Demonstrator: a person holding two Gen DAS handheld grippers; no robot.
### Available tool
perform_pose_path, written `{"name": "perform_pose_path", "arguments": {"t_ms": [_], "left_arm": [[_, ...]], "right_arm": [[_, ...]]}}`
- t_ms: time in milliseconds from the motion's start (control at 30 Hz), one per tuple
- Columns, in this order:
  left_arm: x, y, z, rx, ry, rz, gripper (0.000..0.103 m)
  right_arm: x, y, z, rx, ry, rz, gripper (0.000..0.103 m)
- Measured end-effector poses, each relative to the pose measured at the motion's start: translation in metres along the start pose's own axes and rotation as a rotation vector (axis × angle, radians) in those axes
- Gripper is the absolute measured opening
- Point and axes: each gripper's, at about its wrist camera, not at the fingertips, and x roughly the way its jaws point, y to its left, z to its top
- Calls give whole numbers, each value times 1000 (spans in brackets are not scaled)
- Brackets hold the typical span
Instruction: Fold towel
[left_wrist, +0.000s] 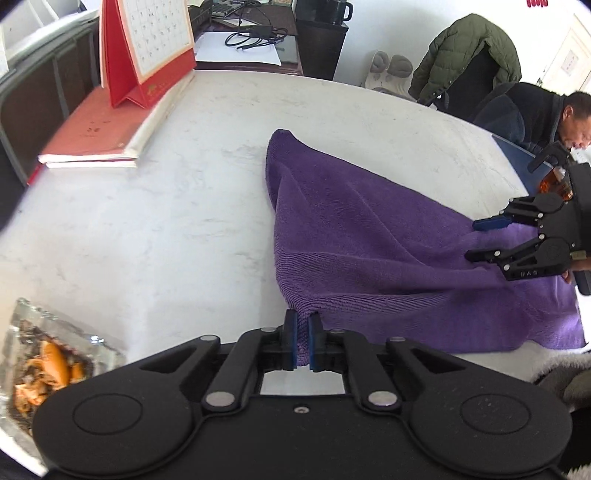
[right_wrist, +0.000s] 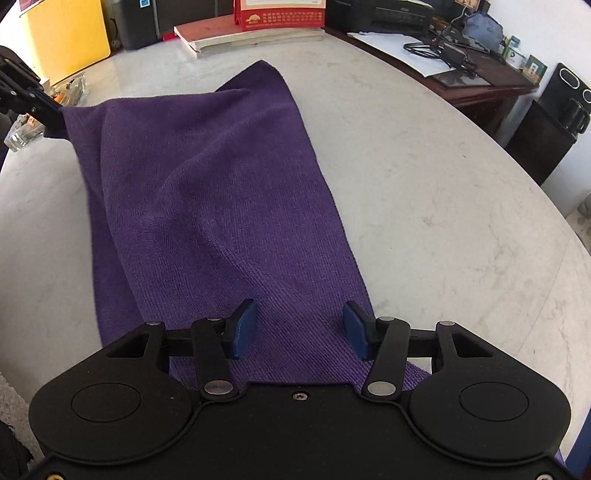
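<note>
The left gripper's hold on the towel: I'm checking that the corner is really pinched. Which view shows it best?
The left wrist view: the left gripper has its blue pads shut on a corner of the purple towel. The right wrist view shows that gripper only at the picture's left edge, with the corner lifted.

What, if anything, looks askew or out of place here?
The purple towel lies rumpled and slanted on the table, one corner lifted in the shut left gripper; the right gripper hangs open over it. Nothing is spilled or damaged.

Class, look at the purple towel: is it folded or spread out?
Spread, not folded: the purple towel lies in one rumpled layer on the marble table, one corner lifted by the shut left claw.
</note>
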Motion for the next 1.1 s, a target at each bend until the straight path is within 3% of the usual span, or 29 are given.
{"name": "perform_pose_path", "arguments": {"t_ms": [267,300,367,500,600,700,833,900,1000,1100], "left_arm": [[16,3,-24,-3,126,44,9],[21,7,-29,-12,140,75,10],[23,14,-31,-30,142,109,11],[15,31,-36,-39,127,268,11],[-3,34,-34,-66,79,308,11],[-21,12,-28,-60,0,209,11],[-16,-56,-21,48,-41,-87,12],[1,-88,-24,112,-19,-179,13],[34,-122,-29,202,22,-205,13],[58,-128,-30,192,41,-191,13]], "right_arm": [[-3,0,-6,-17,-18,5,51],[-3,0,-6,-18,-20,5,52],[-3,-2,-6,-15,-25,3,54],[-1,-4,-6,-14,-31,-4,57],[0,-4,-5,-21,-34,-15,59],[0,-5,-5,-16,-35,-22,60],[0,-4,-4,0,-31,-34,62],[0,-3,-3,2,-24,-41,62],[1,0,0,-13,-14,-58,63],[1,3,2,-19,-4,-70,63]]}}
